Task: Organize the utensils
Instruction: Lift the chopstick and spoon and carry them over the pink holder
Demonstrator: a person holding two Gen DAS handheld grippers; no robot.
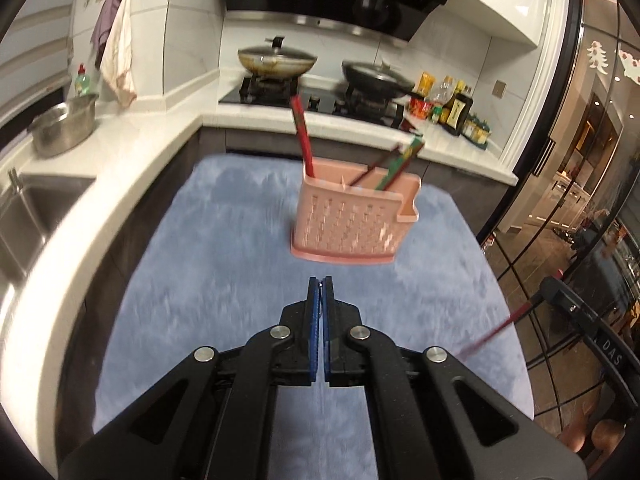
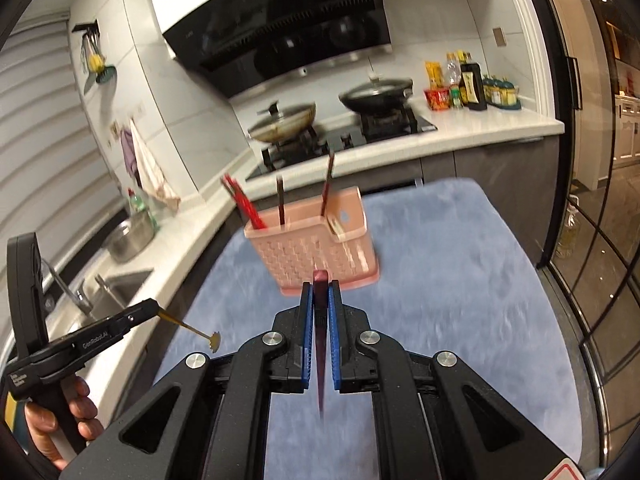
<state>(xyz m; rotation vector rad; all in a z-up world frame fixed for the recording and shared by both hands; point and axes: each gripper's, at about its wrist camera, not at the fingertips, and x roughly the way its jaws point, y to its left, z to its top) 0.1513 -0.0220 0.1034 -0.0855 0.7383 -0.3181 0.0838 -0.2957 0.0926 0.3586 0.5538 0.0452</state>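
A pink slotted utensil holder (image 1: 348,220) (image 2: 316,248) stands on the blue fuzzy mat (image 1: 224,248) (image 2: 460,272). Red chopsticks (image 1: 303,140) (image 2: 245,204) and darker ones lean out of it. My right gripper (image 2: 320,286) hovers just in front of the holder, shut on a dark red chopstick (image 2: 320,344) that runs back between its blue pads. The left wrist view shows that right gripper (image 1: 538,298) and chopstick (image 1: 496,330) at the right edge. My left gripper (image 1: 320,280) (image 2: 150,305) is shut on the handle of a small gold fork (image 2: 192,329), tines outward, left of the mat.
White counter (image 1: 132,152) wraps the left and back. It holds a sink (image 2: 116,292), a steel bowl (image 1: 64,128), a hob with two lidded pans (image 1: 276,60) (image 2: 376,94) and sauce bottles (image 2: 472,84). A glass door (image 2: 600,240) borders the right. A hand (image 2: 60,420) grips the left tool.
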